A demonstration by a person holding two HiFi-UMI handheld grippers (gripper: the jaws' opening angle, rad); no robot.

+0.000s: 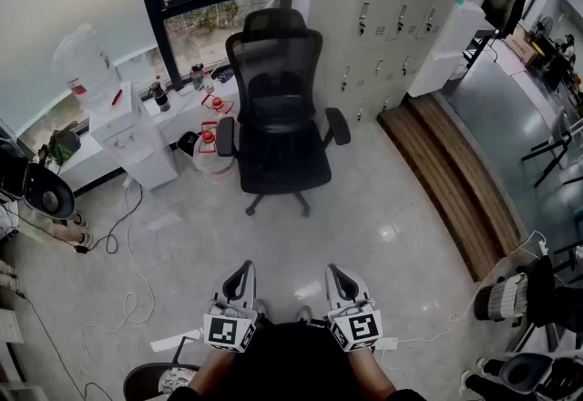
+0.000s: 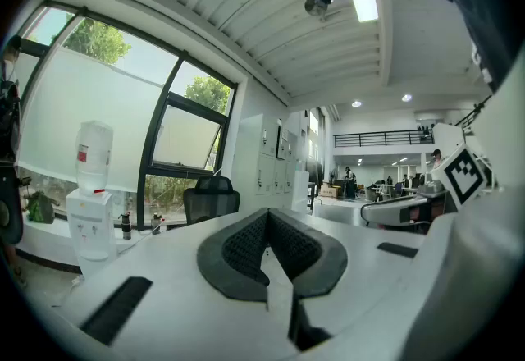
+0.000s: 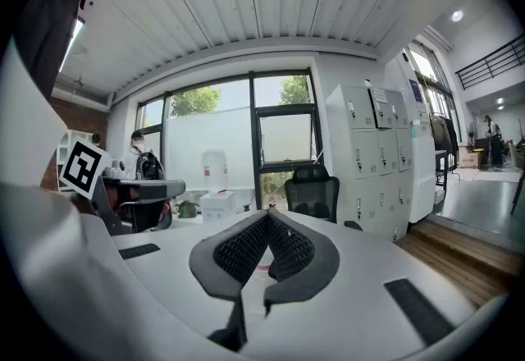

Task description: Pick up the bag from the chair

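A black mesh office chair [image 1: 278, 121] stands by the window, well ahead of both grippers. A dark, bag-like shape [image 1: 278, 106] rests on its seat against the backrest; black on black, its outline is hard to make out. My left gripper [image 1: 243, 272] and right gripper [image 1: 339, 274] are held side by side low in the head view, over bare floor, both shut and empty. In the left gripper view the shut left gripper [image 2: 267, 213] points level with the chair [image 2: 211, 197] far off to its left. Beyond the shut right gripper [image 3: 268, 214], the chair [image 3: 313, 191] stands slightly to the right.
A white water dispenser [image 1: 123, 130] and a water jug [image 1: 214, 153] on the floor stand left of the chair. Grey lockers [image 1: 383, 7] rise behind it on the right, with a wooden step [image 1: 455, 180] beside them. Cables [image 1: 118, 231] trail over the floor at left.
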